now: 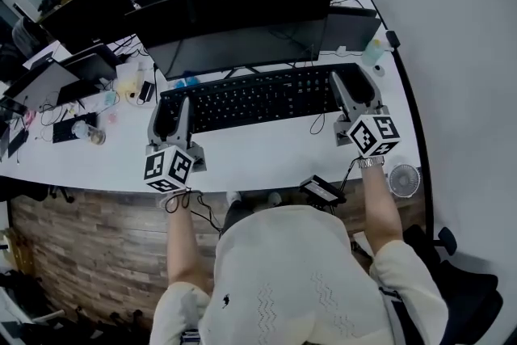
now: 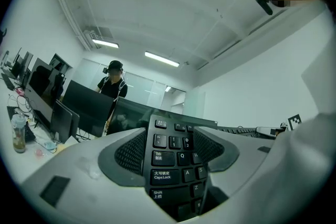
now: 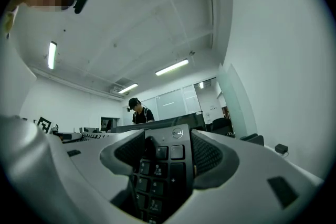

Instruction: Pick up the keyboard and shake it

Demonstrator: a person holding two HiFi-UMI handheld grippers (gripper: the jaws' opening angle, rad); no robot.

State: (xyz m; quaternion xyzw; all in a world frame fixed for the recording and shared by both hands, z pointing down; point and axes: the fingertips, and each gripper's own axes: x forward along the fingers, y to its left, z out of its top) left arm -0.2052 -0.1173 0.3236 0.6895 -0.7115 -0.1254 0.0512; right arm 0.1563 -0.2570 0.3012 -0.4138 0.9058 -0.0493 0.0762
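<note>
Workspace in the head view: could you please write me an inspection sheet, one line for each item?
Surface: white desk, bare in front of the keyboard.
Job's things: black keyboard lies crosswise before the monitors; whether it is lifted cannot be told.
Clutter: bottle and laptop at left, small fan at right.
Grippers: left claw shut on the keyboard's left end, right claw shut on its right end.
Cables: one thin cable curls below the keyboard; tangle at left.
Surroundings: a standing person behind the monitors, white wall at right.
</note>
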